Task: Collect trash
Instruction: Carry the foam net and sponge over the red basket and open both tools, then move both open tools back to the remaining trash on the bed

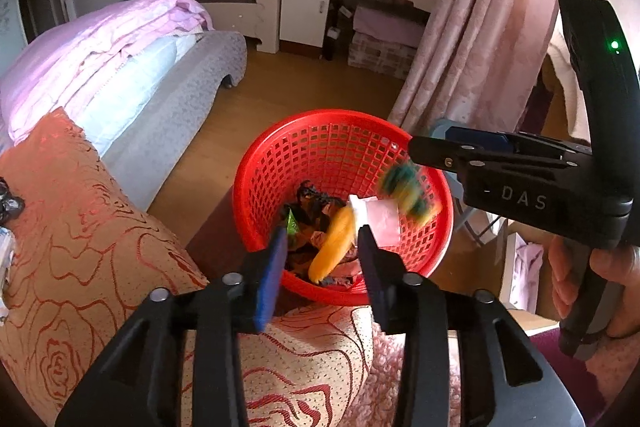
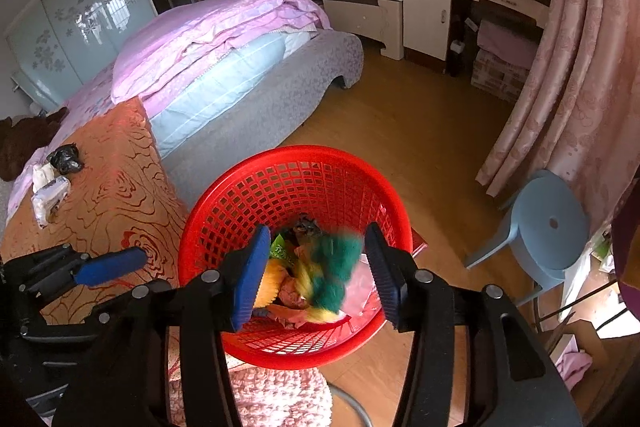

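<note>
Right gripper (image 2: 316, 275): jaws wide apart above red basket (image 2: 224, 211), gripping nothing | green-yellow wrapper (image 2: 328, 275): blurred, between its fingers, over basket trash | left gripper (image 1: 322, 267): jaws spread, empty, at basket's near rim.

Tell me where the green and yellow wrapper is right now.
The green and yellow wrapper, motion-blurred, is in mid-air between the open right gripper's fingers, over the red basket beside the bed.
</note>
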